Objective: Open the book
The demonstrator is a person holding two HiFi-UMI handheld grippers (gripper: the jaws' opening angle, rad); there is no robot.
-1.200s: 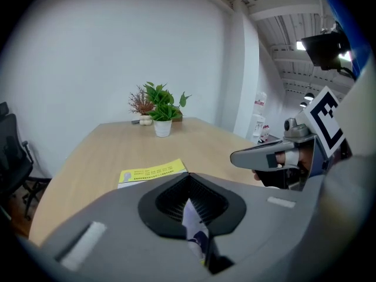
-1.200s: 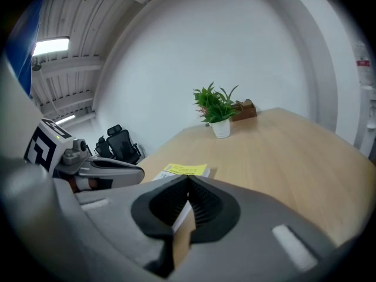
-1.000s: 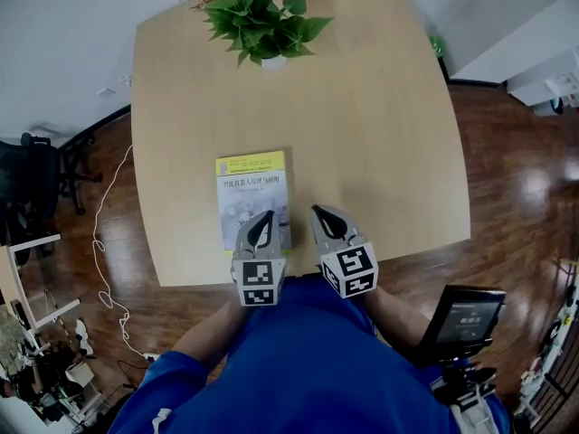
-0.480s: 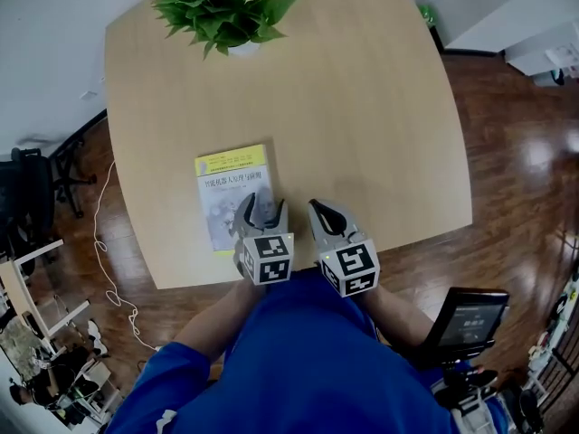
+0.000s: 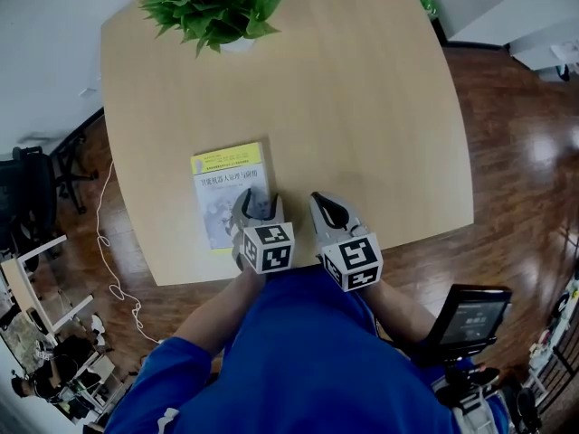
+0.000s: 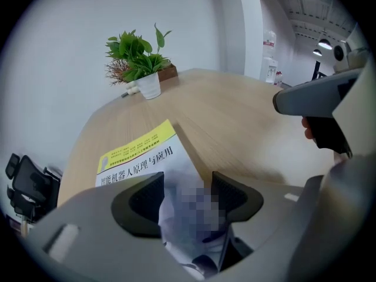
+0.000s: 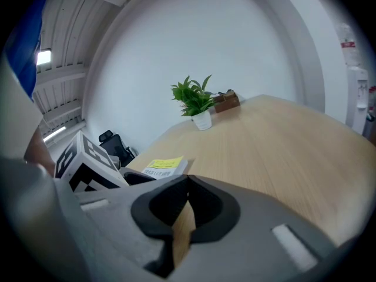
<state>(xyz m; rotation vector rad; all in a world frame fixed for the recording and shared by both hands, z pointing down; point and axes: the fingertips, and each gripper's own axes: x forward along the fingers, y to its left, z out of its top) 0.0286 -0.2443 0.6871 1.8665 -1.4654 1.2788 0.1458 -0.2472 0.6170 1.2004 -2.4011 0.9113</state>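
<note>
- Left claw (image 6: 187,195): jaws stand apart over the near right corner of the book (image 5: 229,190). The cover shows in the gap between them. Contact with the cover cannot be told.
- Right claw (image 7: 187,184): jaw tips meet and hold nothing. Only the bare wooden surface (image 5: 362,107) shows in the slit beneath them. This claw sits at the near edge, just right of the left claw and beside the book without touching it.
- Book: closed, flat and cover up, with a yellow band along its far end. It lies close to the near edge, toward the near left corner.
- Potted plant (image 5: 213,5): green leaves in a white pot at the far left corner, well apart from the book.
- Wooden box (image 6: 169,72): just beside the plant at the far edge.
- Office chair (image 5: 27,188): on the floor beyond the left edge.
</note>
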